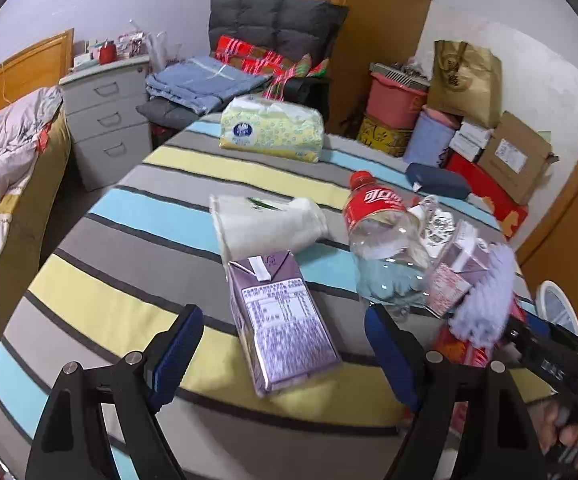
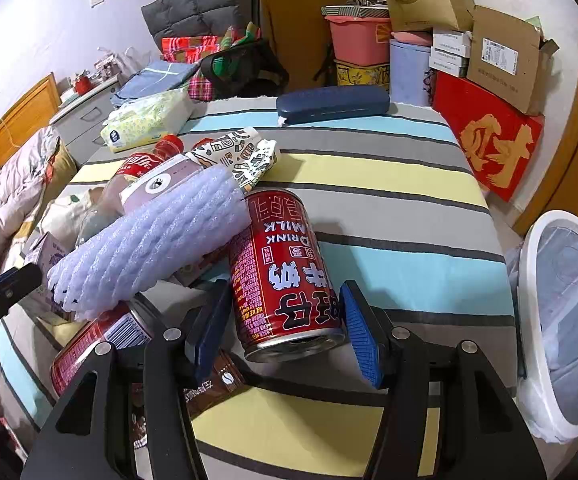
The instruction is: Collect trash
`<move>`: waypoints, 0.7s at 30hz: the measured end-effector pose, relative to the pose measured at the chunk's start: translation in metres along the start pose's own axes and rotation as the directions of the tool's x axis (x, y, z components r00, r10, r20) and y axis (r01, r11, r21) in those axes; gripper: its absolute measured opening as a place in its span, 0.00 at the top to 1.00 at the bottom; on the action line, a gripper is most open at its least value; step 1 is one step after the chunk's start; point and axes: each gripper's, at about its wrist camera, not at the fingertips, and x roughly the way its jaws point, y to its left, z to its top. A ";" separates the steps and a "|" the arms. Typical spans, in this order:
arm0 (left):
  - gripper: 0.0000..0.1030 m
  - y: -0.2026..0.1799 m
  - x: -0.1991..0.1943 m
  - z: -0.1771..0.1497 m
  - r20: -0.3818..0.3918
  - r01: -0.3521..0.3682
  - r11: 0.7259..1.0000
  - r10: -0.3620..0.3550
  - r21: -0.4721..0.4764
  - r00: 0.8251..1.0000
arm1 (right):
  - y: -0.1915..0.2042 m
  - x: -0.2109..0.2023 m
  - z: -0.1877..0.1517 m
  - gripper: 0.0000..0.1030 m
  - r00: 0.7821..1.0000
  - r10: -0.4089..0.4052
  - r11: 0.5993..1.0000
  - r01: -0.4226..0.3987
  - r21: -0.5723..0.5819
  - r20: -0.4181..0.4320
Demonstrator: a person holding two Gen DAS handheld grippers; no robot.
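Trash collection at a table with a striped cloth (image 2: 369, 168); 2 wrist views.

Right view: the right gripper (image 2: 285, 330) straddles the near end of a red milk-drink can (image 2: 285, 272) lying on its side. The left pad sits against or just beside the can wall; a narrow gap shows at the right pad, so the jaws stand apart and nothing is clamped. A lilac foam net sleeve (image 2: 149, 240) leans on the can's far-left shoulder, with a second red can (image 2: 101, 340) and a brown wrapper (image 2: 209, 388) beneath and to the left. The lined white bin (image 2: 565, 320) stands off the table's right edge.

Left view: the left gripper (image 1: 285, 356) hangs open around the near end of a purple drink carton (image 1: 281, 320), neither pad touching. A clear cola bottle (image 1: 385, 232) and a white bag (image 1: 269, 224) lie just beyond.

Likely hazards:
1. The round can may roll or squirt from the pads if squeezed off-centre, its smooth wall giving little purchase.
2. Lifting it may drag the foam sleeve and spill the pile.
3. The 2 grippers work close together and may collide.
4. The carton lies skewed between the pads, so it may twist on closing.
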 end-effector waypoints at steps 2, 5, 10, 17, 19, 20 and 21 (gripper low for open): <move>0.20 0.000 0.006 0.001 0.003 -0.048 0.999 0.048 -0.003 0.999 | 0.000 0.000 0.000 0.44 1.000 -0.002 1.000 0.002 0.005 0.003; 0.20 0.002 0.015 0.002 -0.028 -0.079 0.997 0.079 -0.004 0.996 | 0.000 -0.001 0.000 0.44 1.000 -0.005 1.000 0.005 0.011 0.008; 0.31 0.006 0.022 0.001 -0.035 -0.067 0.998 0.066 -0.020 0.997 | 0.000 -0.001 -0.002 0.44 1.000 -0.018 1.000 0.018 0.011 0.022; 0.59 0.006 0.026 -0.003 -0.061 -0.034 0.999 0.031 -0.041 0.998 | -0.003 -0.003 -0.003 0.44 1.000 -0.007 1.000 0.006 0.025 0.024; 0.62 0.005 0.025 -0.004 -0.061 -0.031 0.999 0.029 -0.040 0.998 | -0.004 -0.004 -0.005 0.44 0.999 -0.013 0.999 0.012 0.033 0.030; 0.62 0.005 0.024 -0.004 -0.061 -0.022 0.999 0.020 -0.042 0.998 | -0.005 -0.005 -0.005 0.44 0.999 -0.016 0.999 0.014 0.037 0.034; 0.62 0.005 0.022 -0.004 -0.058 -0.018 0.999 0.016 -0.040 0.998 | -0.006 -0.006 -0.006 0.44 0.999 -0.016 0.999 0.015 0.042 0.034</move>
